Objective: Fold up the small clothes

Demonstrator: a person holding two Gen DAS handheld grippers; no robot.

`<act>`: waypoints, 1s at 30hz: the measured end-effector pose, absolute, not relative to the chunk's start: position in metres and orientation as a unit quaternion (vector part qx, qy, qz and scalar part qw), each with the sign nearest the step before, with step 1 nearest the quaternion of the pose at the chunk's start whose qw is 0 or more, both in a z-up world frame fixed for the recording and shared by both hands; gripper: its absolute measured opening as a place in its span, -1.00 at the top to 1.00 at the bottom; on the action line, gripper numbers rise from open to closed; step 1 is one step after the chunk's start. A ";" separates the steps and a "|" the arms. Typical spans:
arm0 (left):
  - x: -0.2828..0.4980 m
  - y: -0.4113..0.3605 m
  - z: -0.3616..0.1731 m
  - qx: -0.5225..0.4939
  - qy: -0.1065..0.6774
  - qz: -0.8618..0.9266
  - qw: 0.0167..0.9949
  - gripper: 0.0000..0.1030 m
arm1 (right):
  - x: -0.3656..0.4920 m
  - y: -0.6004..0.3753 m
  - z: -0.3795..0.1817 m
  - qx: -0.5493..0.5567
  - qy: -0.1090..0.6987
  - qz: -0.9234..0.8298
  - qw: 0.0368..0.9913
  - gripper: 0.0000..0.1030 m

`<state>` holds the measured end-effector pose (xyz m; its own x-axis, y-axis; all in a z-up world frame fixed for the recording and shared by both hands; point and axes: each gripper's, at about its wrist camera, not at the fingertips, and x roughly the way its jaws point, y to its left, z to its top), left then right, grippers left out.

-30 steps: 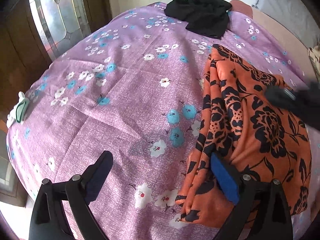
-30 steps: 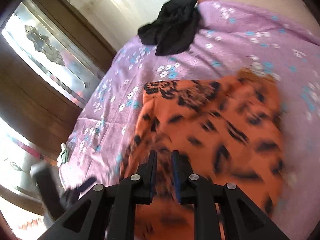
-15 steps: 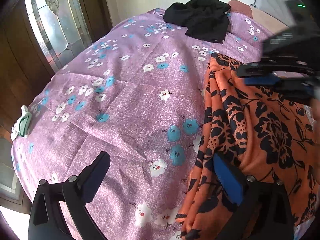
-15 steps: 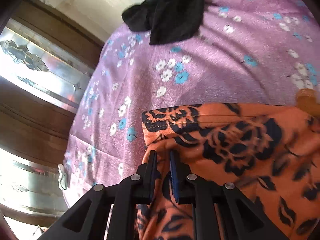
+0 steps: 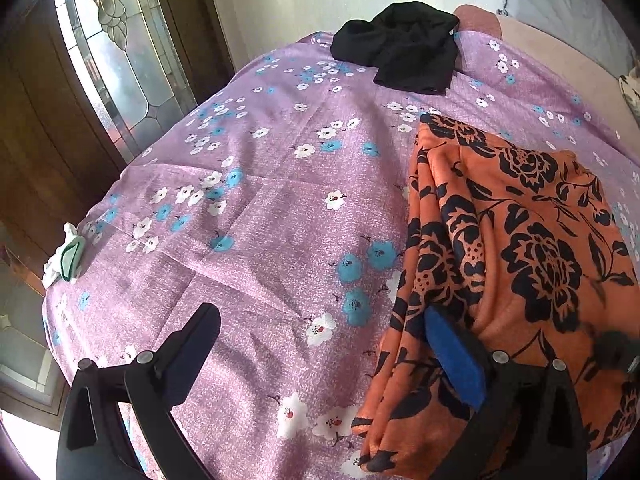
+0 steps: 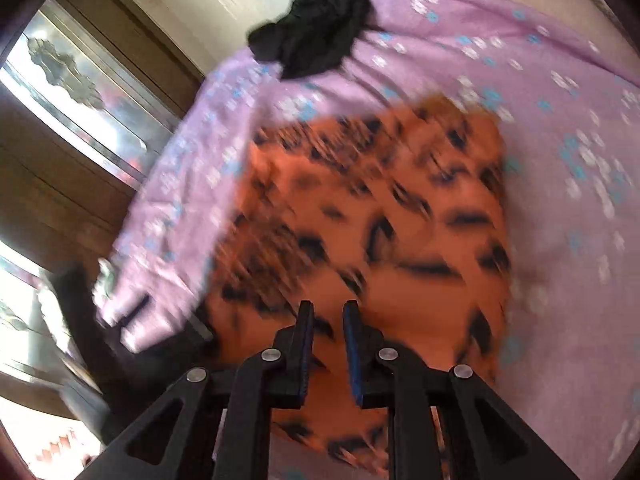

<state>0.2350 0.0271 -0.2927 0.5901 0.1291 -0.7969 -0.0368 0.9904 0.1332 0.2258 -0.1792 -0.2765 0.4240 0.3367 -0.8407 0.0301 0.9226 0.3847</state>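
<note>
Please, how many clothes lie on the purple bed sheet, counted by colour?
Orange with black flowers: 1, the orange garment
Black: 1, the black garment
White and green: 1, a small white-green item at the sheet's edge; what it is I cannot tell
Total: 3

A purple bedsheet (image 5: 260, 216) with white and blue flowers lies ahead of the grippers. At its far left edge sits a small white and green object (image 5: 66, 258). Beyond it stands a wooden door with patterned glass (image 5: 116, 64).
</note>
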 end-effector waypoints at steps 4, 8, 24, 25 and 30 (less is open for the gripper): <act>0.231 0.027 -0.293 0.046 0.449 0.048 0.891 -0.98 | 0.212 -0.188 -0.281 0.201 0.500 0.098 0.837 0.66; 0.231 0.028 -0.293 0.044 0.450 0.046 0.891 -0.98 | 0.206 -0.189 -0.272 0.205 0.488 0.109 0.842 0.66; 0.230 0.025 -0.289 0.038 0.430 0.051 0.900 -0.97 | 0.185 -0.188 -0.274 0.192 0.475 0.134 0.848 0.65; 0.229 0.025 -0.285 0.036 0.424 0.048 0.904 -0.97 | 0.183 -0.187 -0.271 0.187 0.471 0.135 0.851 0.65; 0.221 0.016 -0.268 0.033 0.385 0.026 0.922 -0.97 | 0.177 -0.193 -0.255 0.186 0.453 0.131 0.862 0.65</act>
<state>0.2215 0.0158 -0.2684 0.7026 0.0738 -0.7077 -0.0229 0.9964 0.0812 0.1771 -0.1926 -0.2549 0.5559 0.3946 -0.7317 -0.0572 0.8962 0.4398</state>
